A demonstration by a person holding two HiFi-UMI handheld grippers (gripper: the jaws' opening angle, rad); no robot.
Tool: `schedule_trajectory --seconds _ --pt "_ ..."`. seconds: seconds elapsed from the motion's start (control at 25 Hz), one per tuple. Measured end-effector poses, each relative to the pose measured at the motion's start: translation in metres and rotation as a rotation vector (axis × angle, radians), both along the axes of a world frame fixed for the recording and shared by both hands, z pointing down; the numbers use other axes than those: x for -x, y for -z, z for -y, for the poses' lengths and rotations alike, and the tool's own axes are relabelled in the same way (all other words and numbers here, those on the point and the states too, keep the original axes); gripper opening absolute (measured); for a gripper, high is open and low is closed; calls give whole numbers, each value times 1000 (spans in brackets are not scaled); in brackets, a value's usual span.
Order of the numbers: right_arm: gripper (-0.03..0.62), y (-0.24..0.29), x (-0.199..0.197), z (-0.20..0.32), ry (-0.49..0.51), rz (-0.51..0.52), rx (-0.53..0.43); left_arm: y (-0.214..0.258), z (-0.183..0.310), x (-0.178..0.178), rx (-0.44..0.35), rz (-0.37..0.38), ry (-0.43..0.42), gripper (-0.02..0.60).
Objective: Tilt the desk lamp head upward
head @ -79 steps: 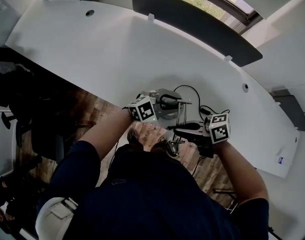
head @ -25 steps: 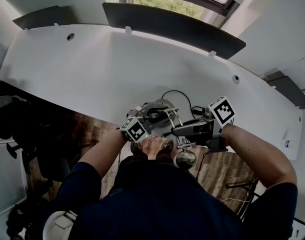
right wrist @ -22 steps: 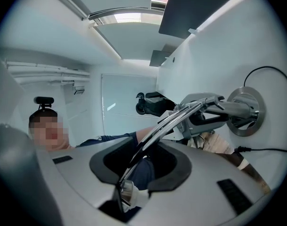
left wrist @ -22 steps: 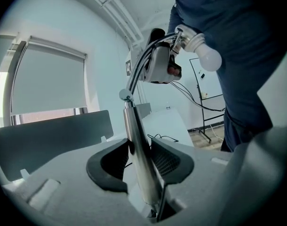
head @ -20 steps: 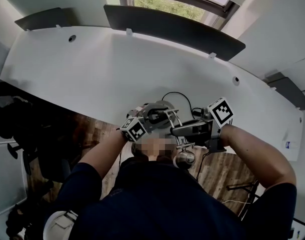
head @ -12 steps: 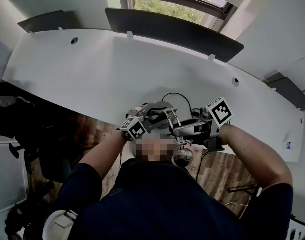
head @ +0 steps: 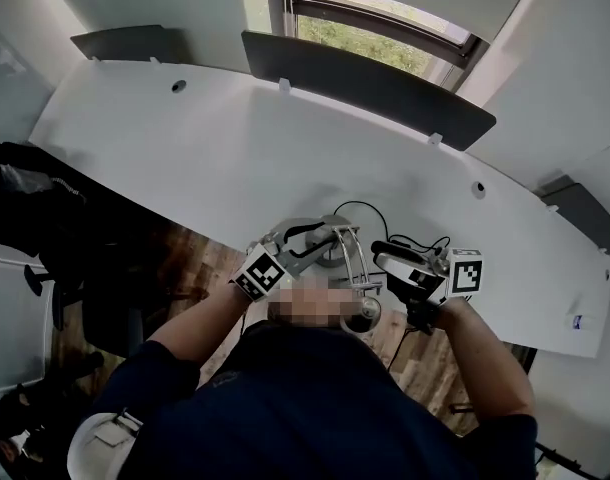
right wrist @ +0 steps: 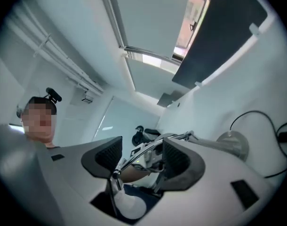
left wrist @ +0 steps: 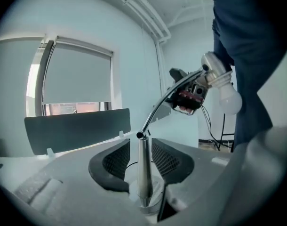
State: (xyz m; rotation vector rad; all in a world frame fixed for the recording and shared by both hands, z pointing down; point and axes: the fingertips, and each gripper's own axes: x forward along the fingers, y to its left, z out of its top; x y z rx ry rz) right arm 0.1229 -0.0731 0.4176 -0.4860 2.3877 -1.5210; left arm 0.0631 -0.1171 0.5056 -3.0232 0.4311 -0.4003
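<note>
A chrome desk lamp (head: 347, 258) stands on its round base (right wrist: 233, 145) at the front edge of the white table (head: 185, 158). Its head with the white bulb (head: 363, 318) hangs over the edge towards me. The bulb (left wrist: 227, 97) shows high on the curved arm in the left gripper view. My left gripper (left wrist: 142, 159) is open, its jaws having just been opening, and the upright post (left wrist: 143, 173) stands between them untouched. My right gripper (right wrist: 142, 157) has just been opening wide. The lamp arm and the bulb (right wrist: 129, 205) lie between and below its jaws, free of the pads.
A black cable (head: 370, 210) loops from the lamp base across the table. A dark panel (head: 365, 88) runs along the far edge under the window. A dark chair (head: 45, 218) stands on the wooden floor at the left. My body is close behind the lamp head.
My right gripper has let go near the lamp head, drawn back to the right and rolled. My left gripper has risen a little by the post.
</note>
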Motion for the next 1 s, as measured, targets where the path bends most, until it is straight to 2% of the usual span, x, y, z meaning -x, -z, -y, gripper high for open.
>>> schedule_trajectory --seconds 0.12,0.24,0.4,0.48,0.6,0.8,1.0 --pt "252 -4 -14 5 -189 -71 -81 17 -7 10 67 -31 47 142" --pt "182 -8 -23 6 -339 -184 -186 38 -14 15 116 -69 83 116" --pt "76 -11 -32 -1 -472 -421 -339 64 -24 19 171 -118 115 66" --pt "38 -10 -34 -5 -497 -537 -422 75 -28 18 192 -138 121 40" --pt "25 -10 -32 -10 -506 -657 -507 85 -34 15 199 -155 136 8" --pt "15 -7 -27 -14 -537 -759 -585 92 -45 15 210 -170 150 7" --pt "11 -12 -28 -15 -553 -809 -582 91 -56 15 231 -183 165 6"
